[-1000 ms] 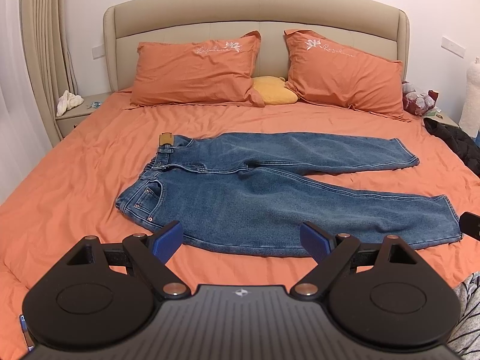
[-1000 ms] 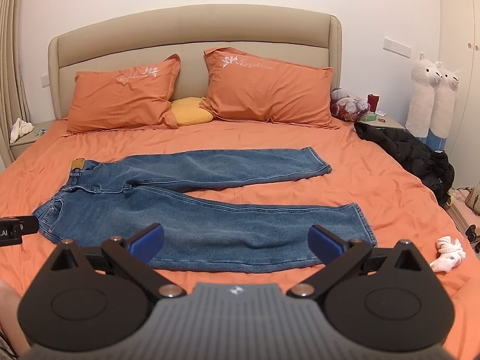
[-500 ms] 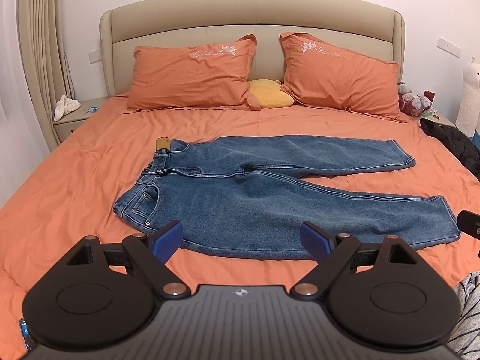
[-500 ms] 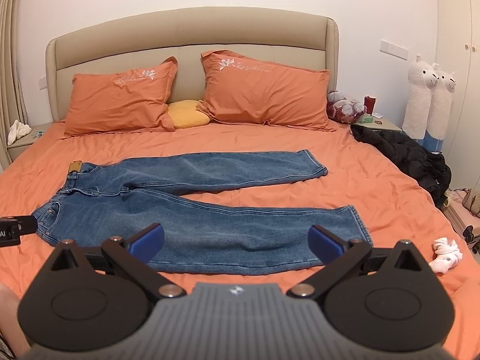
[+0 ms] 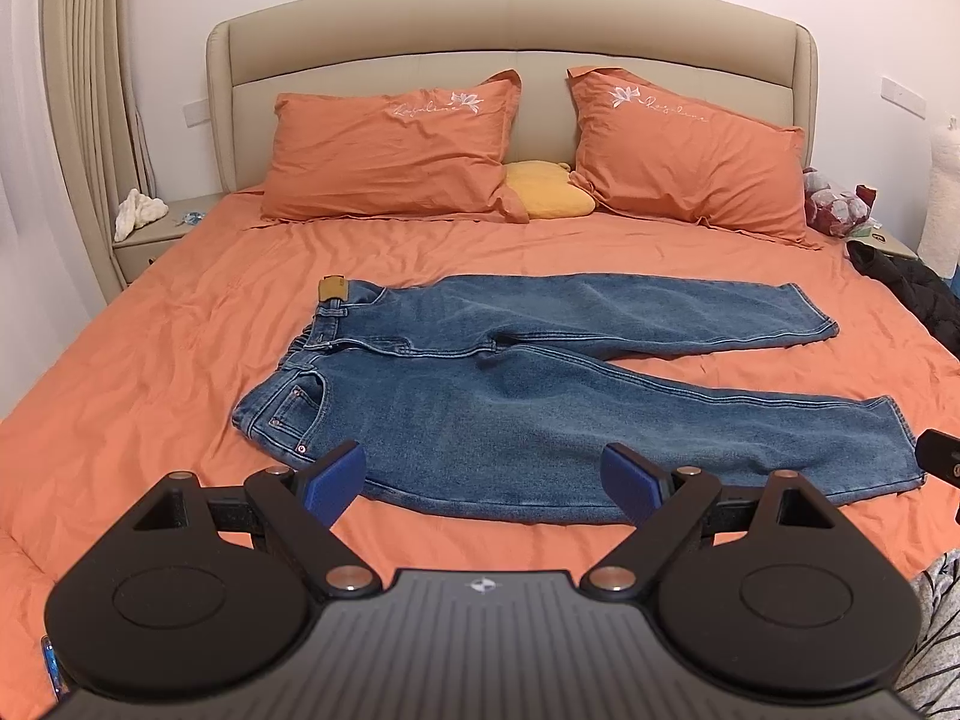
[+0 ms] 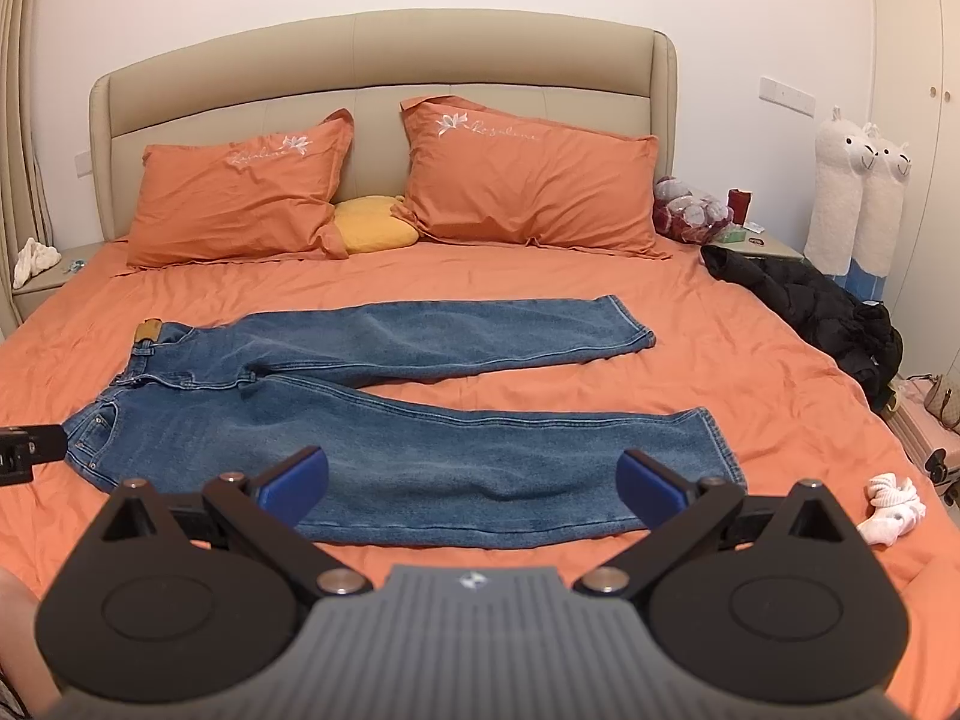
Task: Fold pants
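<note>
Blue jeans [image 5: 540, 396] [image 6: 384, 414] lie flat and spread on the orange bed [image 5: 132, 372] [image 6: 750, 360], waistband to the left, both legs running right and slightly apart. My left gripper [image 5: 483, 483] hovers open above the near edge of the front leg, near the hip, with nothing between its blue pads. In the right wrist view, my right gripper [image 6: 471, 480] is open too, over the near hem side of the same leg, holding nothing. Each view catches a black edge of the other gripper at its side.
Two orange pillows [image 5: 396, 156] [image 6: 528, 180] and a yellow cushion [image 5: 549, 195] lean on the beige headboard. A black jacket [image 6: 810, 312] lies at the bed's right edge, white socks [image 6: 891, 507] near the front right corner. Nightstands flank the bed; plush alpacas [image 6: 858, 192] stand at right.
Both views have shifted a little, so the jeans sit slightly lower and more centred; both grippers have stayed open and empty. The jeans have not moved.
</note>
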Demonstrator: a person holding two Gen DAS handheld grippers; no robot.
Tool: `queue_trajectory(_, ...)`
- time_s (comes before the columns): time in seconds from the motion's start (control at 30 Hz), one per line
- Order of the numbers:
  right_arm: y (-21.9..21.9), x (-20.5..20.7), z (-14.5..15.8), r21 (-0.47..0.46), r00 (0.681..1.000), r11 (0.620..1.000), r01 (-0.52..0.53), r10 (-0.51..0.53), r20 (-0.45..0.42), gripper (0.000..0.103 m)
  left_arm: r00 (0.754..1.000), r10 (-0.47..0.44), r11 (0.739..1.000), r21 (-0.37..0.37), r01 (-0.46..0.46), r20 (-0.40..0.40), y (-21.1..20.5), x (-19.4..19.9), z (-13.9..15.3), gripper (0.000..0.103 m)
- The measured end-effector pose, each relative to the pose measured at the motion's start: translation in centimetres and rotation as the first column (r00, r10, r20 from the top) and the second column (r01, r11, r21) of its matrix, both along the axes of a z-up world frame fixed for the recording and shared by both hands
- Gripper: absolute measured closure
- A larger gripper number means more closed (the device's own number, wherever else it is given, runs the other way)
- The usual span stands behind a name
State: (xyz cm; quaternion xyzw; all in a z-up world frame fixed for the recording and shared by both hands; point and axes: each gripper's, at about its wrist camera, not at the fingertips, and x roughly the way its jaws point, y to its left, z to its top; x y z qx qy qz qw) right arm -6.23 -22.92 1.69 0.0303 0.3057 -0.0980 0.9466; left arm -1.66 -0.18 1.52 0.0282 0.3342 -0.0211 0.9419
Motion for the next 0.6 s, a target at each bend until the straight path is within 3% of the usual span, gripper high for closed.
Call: queue_trajectory(0.6, -0.1, 0.43, -0.01, 0.002, 1.0, 1.0, -0.004, 0.004, -0.009, 0.005, 1.0, 0.011, 1.0, -0.007, -0.011, -0.007, 0.53, 0.18, -0.2, 0.0)
